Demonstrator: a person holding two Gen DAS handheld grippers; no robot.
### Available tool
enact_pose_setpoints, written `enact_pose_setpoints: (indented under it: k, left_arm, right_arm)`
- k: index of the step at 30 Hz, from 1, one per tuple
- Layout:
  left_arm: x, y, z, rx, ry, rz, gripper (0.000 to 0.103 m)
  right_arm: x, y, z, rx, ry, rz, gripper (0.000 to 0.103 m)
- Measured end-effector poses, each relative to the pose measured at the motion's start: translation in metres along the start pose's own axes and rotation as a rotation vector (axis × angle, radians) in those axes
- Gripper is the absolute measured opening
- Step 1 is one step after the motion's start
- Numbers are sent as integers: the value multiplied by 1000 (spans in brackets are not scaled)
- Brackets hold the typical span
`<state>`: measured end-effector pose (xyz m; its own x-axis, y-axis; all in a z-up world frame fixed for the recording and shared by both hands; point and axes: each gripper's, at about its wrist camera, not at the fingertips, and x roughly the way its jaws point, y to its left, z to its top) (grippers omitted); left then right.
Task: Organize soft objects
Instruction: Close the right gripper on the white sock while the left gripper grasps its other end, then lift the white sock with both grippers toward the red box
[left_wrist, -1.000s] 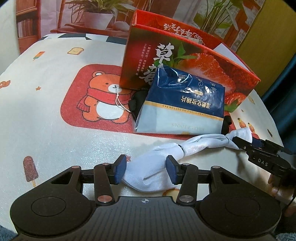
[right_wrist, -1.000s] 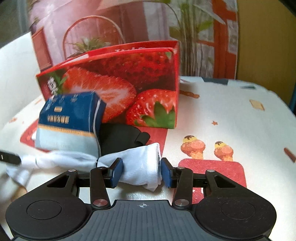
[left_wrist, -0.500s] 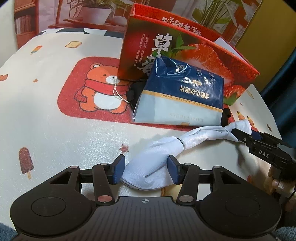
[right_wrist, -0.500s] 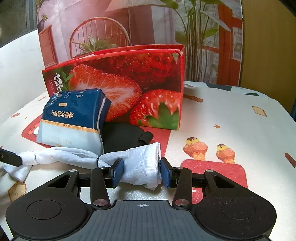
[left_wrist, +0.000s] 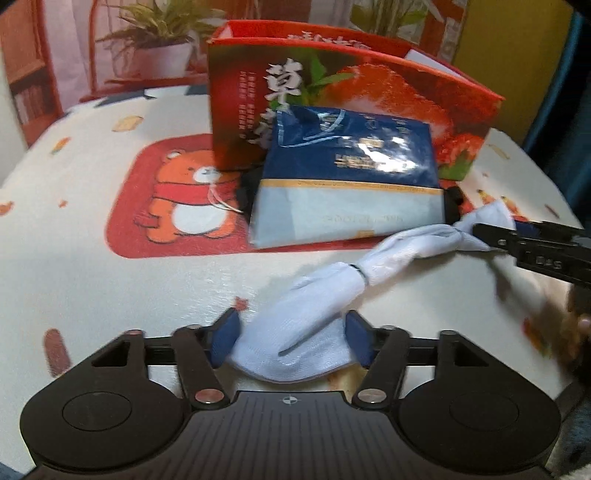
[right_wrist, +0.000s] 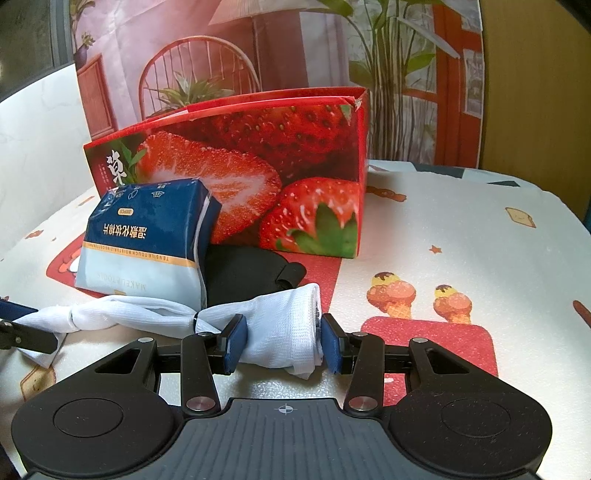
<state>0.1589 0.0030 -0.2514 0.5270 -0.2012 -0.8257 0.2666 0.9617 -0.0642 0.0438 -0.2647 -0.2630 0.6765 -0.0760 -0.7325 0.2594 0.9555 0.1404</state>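
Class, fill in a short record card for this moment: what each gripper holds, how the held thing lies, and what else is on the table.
left gripper: shut on one end of the white sock
right gripper: shut on the other end of the white sock
sock shape: twisted, stretched between both grippers
container: strawberry box, open top, upright
blue pack: leaning in front of the box
black item: flat, beside the pack, partly under it
surface: cartoon-print tablecloth
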Motion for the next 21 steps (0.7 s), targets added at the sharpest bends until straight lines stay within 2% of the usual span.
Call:
enact_pose_setpoints:
  k: [5, 14, 21]
  left_arm:
    - [-3, 13, 2, -38, -10, 18, 38]
    - [-3, 21, 5, -80, -19, 30, 25]
    - [-2, 27, 5, -153, -24, 18, 24]
  right_arm:
    - [0, 0, 0, 1, 0, 2, 41]
    - [1, 2, -1, -8, 2, 18, 41]
    - [0, -3, -1, 17, 0, 40, 41]
